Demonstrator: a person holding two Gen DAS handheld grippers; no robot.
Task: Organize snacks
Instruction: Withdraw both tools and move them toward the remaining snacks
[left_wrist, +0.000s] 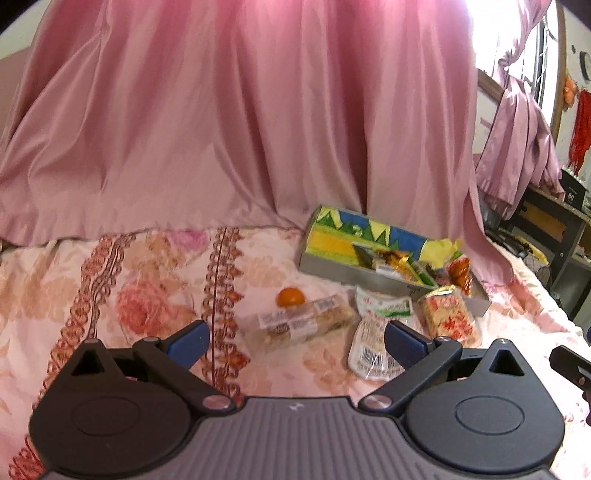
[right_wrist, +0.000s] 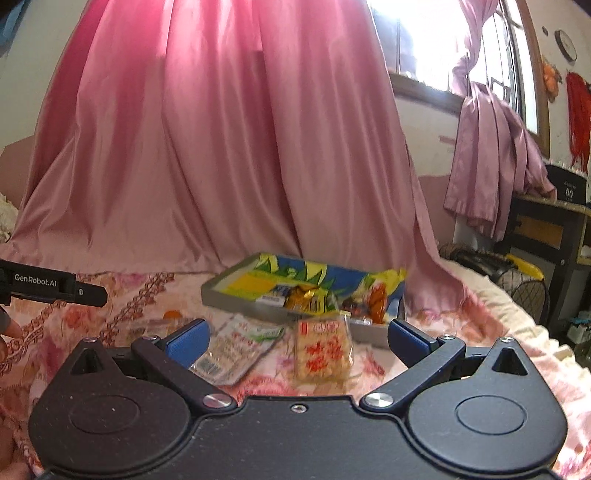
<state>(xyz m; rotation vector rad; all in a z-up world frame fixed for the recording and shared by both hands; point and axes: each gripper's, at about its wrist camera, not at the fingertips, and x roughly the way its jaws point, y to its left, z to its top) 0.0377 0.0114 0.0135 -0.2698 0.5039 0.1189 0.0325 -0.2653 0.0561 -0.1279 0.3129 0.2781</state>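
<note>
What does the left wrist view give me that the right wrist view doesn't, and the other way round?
Left wrist only: the long clear-wrapped bar in plain sight, the small orange fruit just behind it.

Right wrist only: the open window and the left gripper's side.

Both: the tray holding snacks, the white-green packet, the red-printed packet, the pink curtain, and each view's own gripper open over the bedspread.

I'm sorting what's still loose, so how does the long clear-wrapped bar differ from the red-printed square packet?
The long clear-wrapped bar is elongated with a pale label; the red-printed square packet is squarish with bold red print. The bar lies beside the small orange fruit; the packet lies against the grey tray. Both lie loose on the floral bedspread.
</note>
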